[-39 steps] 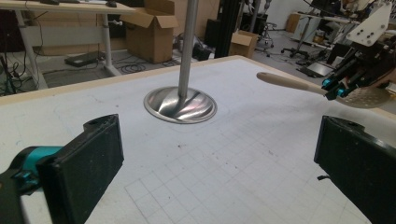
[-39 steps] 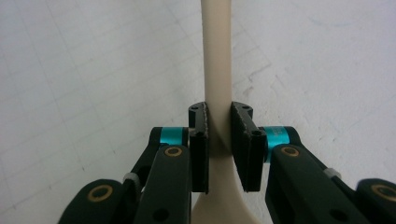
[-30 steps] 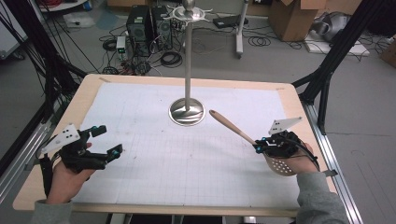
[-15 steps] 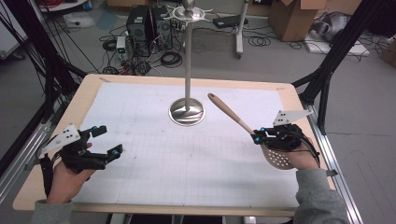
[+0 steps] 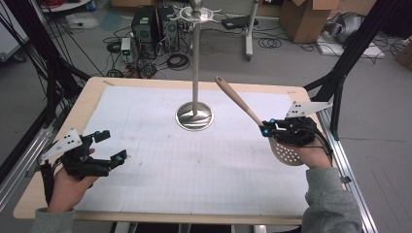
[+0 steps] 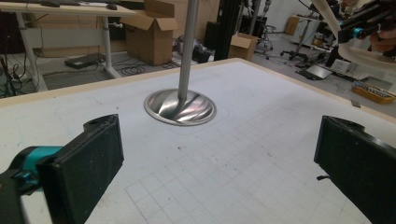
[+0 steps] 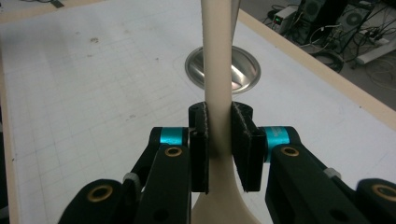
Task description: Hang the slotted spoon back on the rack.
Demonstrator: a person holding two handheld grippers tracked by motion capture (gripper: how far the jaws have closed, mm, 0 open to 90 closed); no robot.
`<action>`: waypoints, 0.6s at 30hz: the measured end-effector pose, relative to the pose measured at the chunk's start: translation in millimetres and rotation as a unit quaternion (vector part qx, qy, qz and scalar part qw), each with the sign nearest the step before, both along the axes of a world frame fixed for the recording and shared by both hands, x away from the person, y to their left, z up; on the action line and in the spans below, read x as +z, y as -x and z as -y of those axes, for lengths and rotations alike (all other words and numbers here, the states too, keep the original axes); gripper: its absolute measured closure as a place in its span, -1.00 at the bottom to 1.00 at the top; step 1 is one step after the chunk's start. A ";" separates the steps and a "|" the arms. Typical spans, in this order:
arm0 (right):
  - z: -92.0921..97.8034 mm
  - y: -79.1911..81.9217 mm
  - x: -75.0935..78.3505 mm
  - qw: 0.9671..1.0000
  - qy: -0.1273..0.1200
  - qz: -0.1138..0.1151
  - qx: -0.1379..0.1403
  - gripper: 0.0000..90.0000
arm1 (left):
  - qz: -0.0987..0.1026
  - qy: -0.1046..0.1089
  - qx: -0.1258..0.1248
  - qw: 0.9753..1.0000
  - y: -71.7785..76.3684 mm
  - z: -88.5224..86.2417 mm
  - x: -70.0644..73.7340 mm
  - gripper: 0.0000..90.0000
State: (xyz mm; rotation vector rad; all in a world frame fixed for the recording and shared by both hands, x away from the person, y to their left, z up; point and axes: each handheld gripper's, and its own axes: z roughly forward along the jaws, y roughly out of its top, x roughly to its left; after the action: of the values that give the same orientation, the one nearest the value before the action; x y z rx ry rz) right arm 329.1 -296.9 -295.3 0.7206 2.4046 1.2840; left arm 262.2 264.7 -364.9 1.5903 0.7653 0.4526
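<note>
The slotted spoon (image 5: 265, 125) was pale wood, with a long slim handle and a round perforated bowl. It was held off the table (image 5: 145, 87) at the mat's three-o'clock side, handle slanting up toward eleven o'clock, bowl lowest. The right gripper (image 5: 266, 130) was clamped on the handle just above the bowl; in the right gripper view its pads (image 7: 243, 144) pressed the wood (image 7: 217, 88) from both sides. That view cut off the bowl and the handle's tip. The left gripper (image 5: 111, 146) rested at eight o'clock, jaws spread wide around nothing. The metal stand (image 5: 194, 115) stood at twelve o'clock, its top hard to make out.
</note>
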 end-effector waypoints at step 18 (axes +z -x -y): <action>-4.6 -5.5 28.4 0.999 -0.045 0.022 -0.020 0.74 | 0.004 0.004 0.000 1.000 1.8 -3.4 3.0 -0.96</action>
State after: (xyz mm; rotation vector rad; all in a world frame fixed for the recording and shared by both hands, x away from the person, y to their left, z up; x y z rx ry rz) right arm 334.5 -292.2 -266.9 0.7520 2.2993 1.3842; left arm 260.3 268.1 -361.9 1.5808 0.7602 0.4546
